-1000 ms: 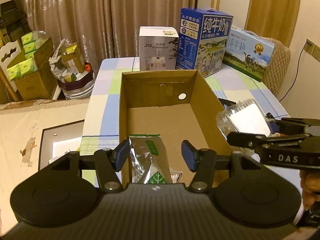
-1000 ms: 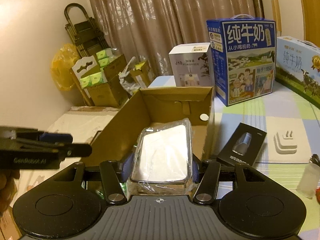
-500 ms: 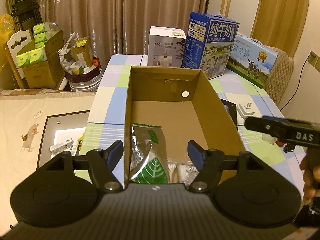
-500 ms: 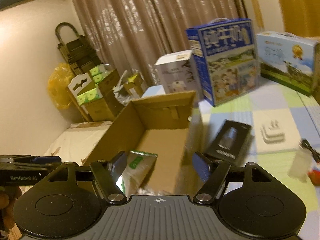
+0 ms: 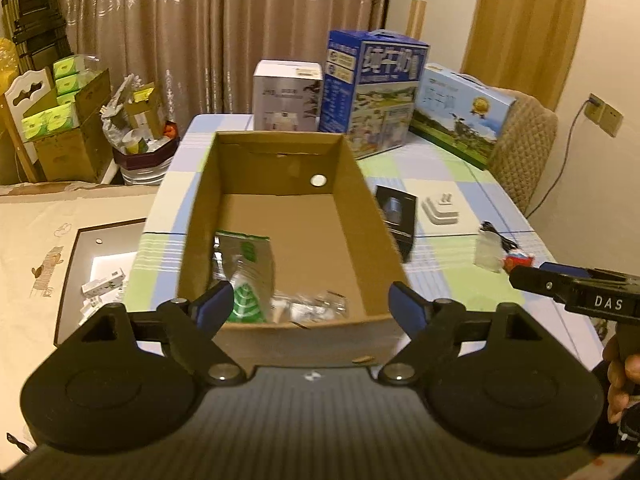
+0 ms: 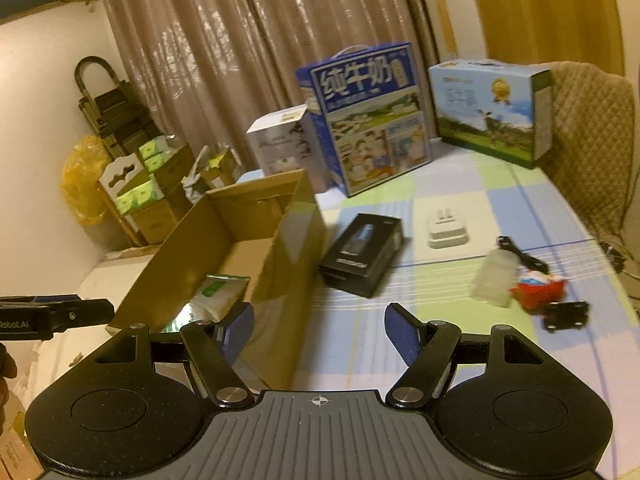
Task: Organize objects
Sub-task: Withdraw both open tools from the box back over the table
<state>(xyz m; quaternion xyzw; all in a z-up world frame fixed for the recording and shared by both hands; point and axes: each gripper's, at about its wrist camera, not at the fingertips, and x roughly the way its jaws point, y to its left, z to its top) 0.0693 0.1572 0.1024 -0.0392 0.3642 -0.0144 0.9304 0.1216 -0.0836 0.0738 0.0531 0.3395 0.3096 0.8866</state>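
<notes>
An open cardboard box (image 5: 280,216) stands on the checked tablecloth. Inside lie a silver-green pouch (image 5: 246,264) and a clear plastic packet (image 5: 312,306) by the near wall. My left gripper (image 5: 310,306) hovers before the box's near edge, its jaws opening with nothing between them. My right gripper (image 6: 320,322) is open and empty over the cloth to the right of the box (image 6: 292,240). Ahead of it lie a black carton (image 6: 362,254), a white charger (image 6: 446,232), a small clear bottle (image 6: 494,276) and a red toy (image 6: 538,288).
Two blue milk cartons (image 5: 376,92) and a white appliance box (image 5: 286,94) line the table's far edge. A quilted chair (image 5: 524,148) stands at the right. Bins and boxes of green packs (image 5: 68,120) crowd the floor at the left. A black cable (image 6: 520,256) lies near the toy.
The right gripper let the clear packet go into the box and swung right, over the table. The left gripper drew back from the pouch and its jaws widened.
</notes>
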